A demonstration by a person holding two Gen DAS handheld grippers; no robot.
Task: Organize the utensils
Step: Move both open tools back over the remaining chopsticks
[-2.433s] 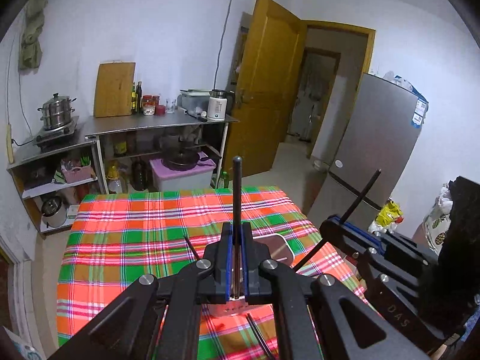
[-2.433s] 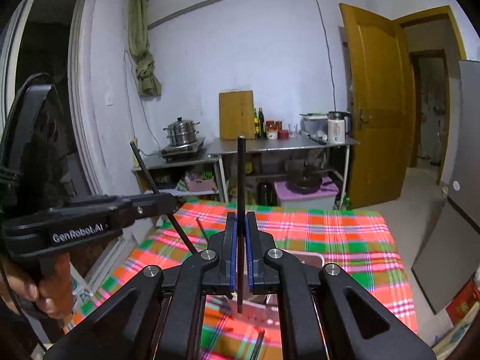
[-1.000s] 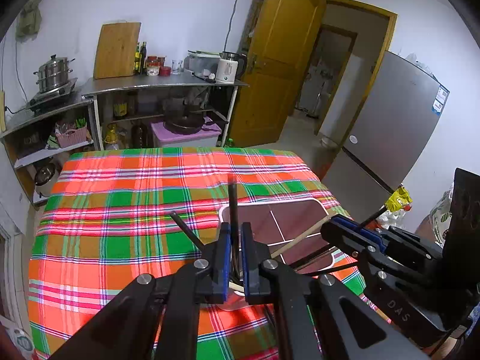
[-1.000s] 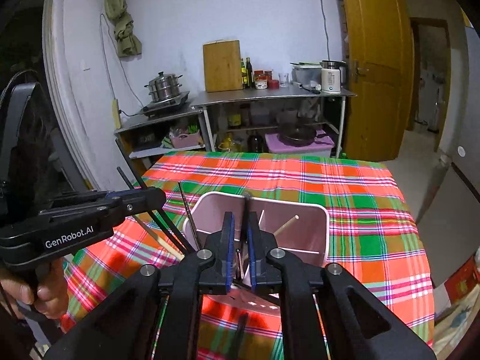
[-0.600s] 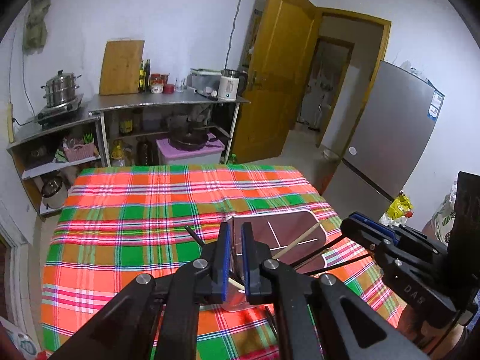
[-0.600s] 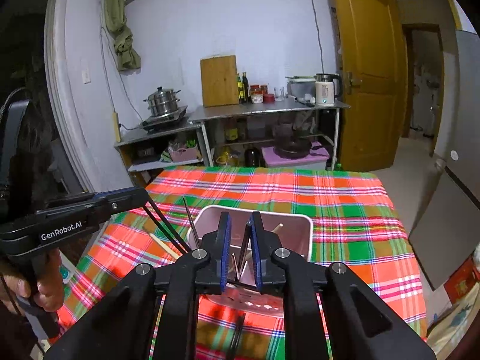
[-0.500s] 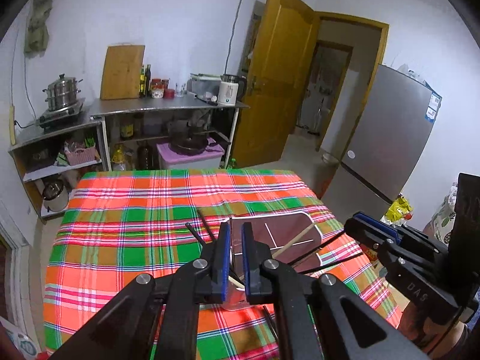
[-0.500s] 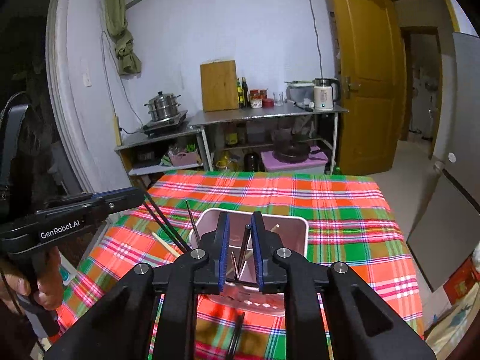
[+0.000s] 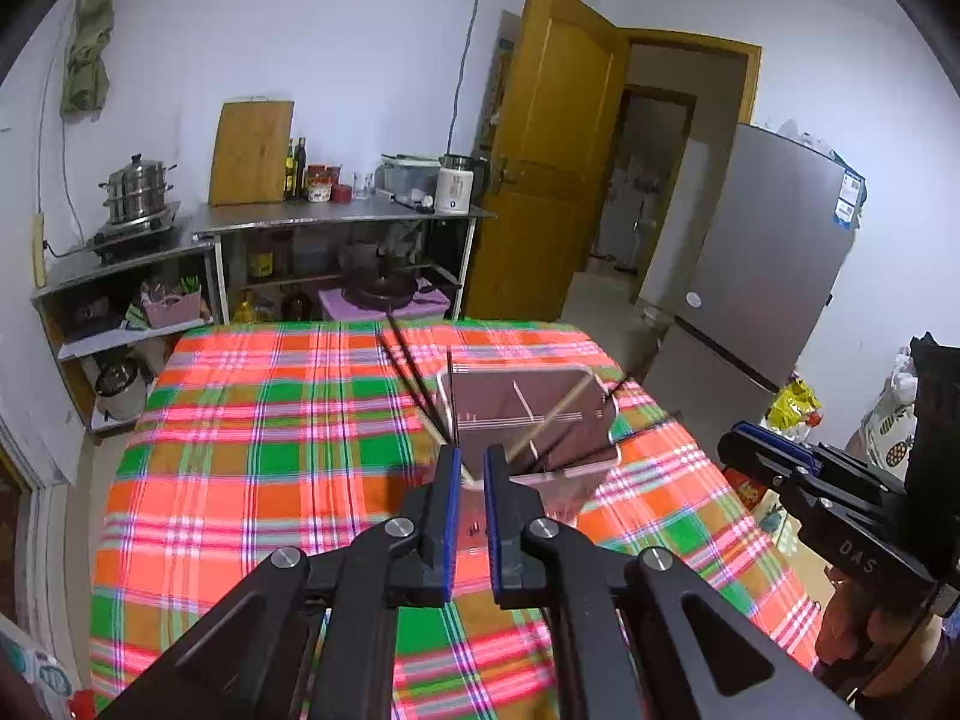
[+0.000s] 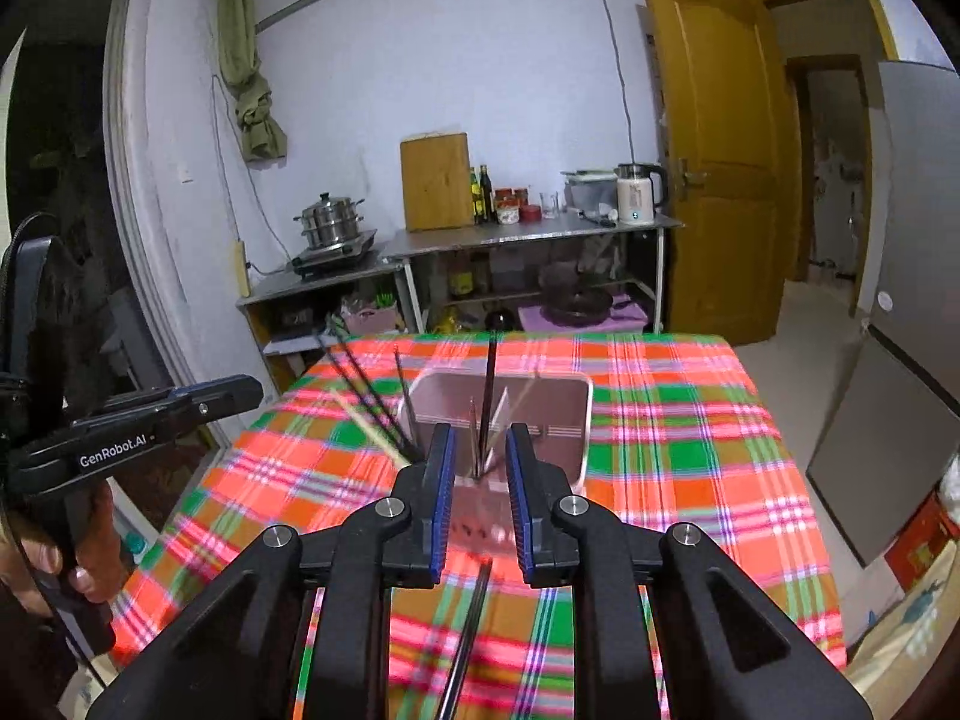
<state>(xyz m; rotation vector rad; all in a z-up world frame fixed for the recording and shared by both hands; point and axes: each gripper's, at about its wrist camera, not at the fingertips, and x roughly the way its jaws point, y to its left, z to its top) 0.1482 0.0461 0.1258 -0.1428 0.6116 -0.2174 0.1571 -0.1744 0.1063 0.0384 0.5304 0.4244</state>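
A plaid tablecloth (image 10: 660,432) of orange-red, green and pink-white stripes covers the table. On the tablecloth stands a pale pink utensil holder (image 10: 558,420) with black chopsticks (image 10: 489,384) and a tan wooden one (image 9: 555,414). Behind the tablecloth are a yellow-brown door (image 10: 714,180) and light violet-white walls (image 10: 420,60).

Clearance check: far half of the table free, utensil holder blocks the middle.

Plaid tablecloth (image 9: 258,480) is bare on the left and far side, so there is open passage there. Pink utensil holder (image 9: 591,468) stands mid-table just ahead of both grippers; dark chopsticks (image 9: 403,360) and a pale wooden one (image 9: 555,414) lean out over its rim in several directions, fouling any approach from above. One loose black chopstick (image 10: 465,648) lies on the cloth on the near side. Beyond the table, the steel shelf unit (image 10: 528,237) and fridge (image 9: 762,276) bound the room.
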